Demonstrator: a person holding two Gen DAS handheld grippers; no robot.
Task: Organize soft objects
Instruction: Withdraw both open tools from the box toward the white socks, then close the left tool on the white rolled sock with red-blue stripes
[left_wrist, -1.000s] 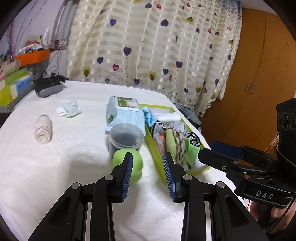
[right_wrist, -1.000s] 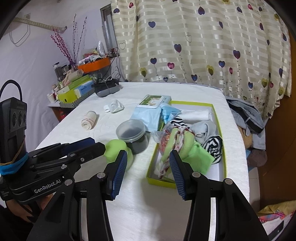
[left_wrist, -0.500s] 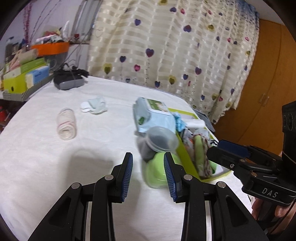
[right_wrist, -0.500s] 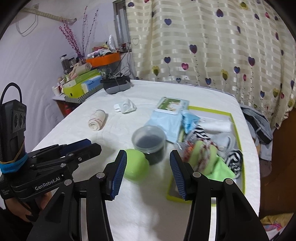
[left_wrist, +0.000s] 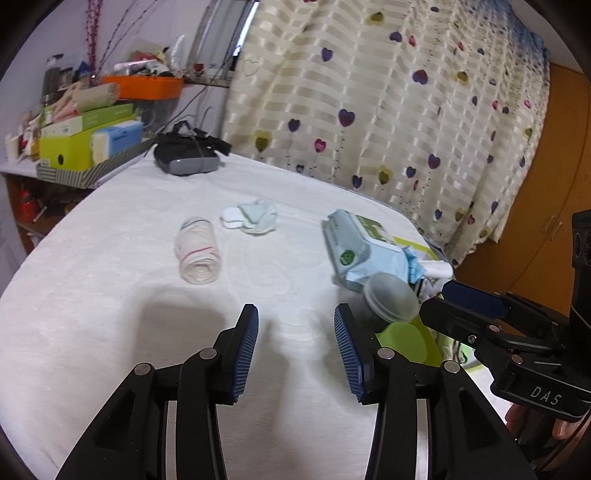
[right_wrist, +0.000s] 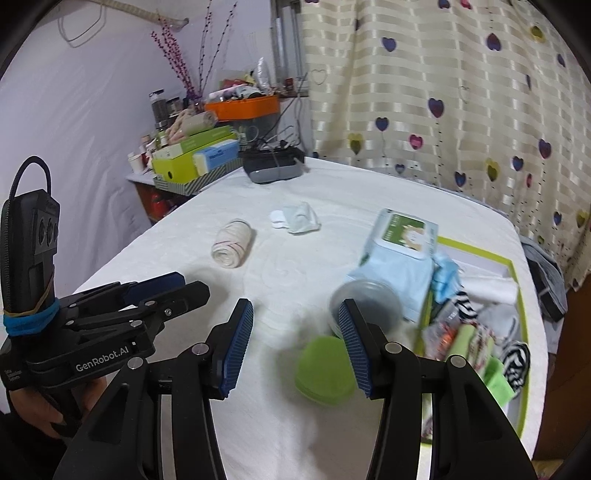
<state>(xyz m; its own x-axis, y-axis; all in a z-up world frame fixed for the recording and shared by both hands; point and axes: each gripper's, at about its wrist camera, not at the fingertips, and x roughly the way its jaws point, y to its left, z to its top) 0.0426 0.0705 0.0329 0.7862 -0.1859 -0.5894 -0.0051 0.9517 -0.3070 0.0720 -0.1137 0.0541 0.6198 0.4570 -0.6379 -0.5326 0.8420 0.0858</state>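
Note:
A rolled white cloth with a red stripe (left_wrist: 198, 254) (right_wrist: 232, 248) lies on the white bed cover, and a crumpled pale blue cloth (left_wrist: 253, 217) (right_wrist: 297, 218) lies beyond it. My left gripper (left_wrist: 295, 332) hovers short of the roll; its jaws are opening with nothing between them. My right gripper (right_wrist: 295, 332) is open and empty, beside a green round thing (right_wrist: 325, 373) and a lidded dark tub (right_wrist: 365, 299). A green-rimmed tray (right_wrist: 517, 280) at the right holds several socks and cloths. A blue wipes pack (right_wrist: 400, 243) leans on its near edge.
A black and grey device (left_wrist: 186, 157) sits at the far end of the bed. A side shelf carries boxes (left_wrist: 85, 140) and an orange tray (right_wrist: 242, 109). A heart-print curtain hangs behind, with a wooden wardrobe (left_wrist: 546, 184) at the right.
Both grippers have swung left across the bed, so the tray, tub and green thing slid right in view and the rolled cloth came nearer the centre. The left jaws stand wider.

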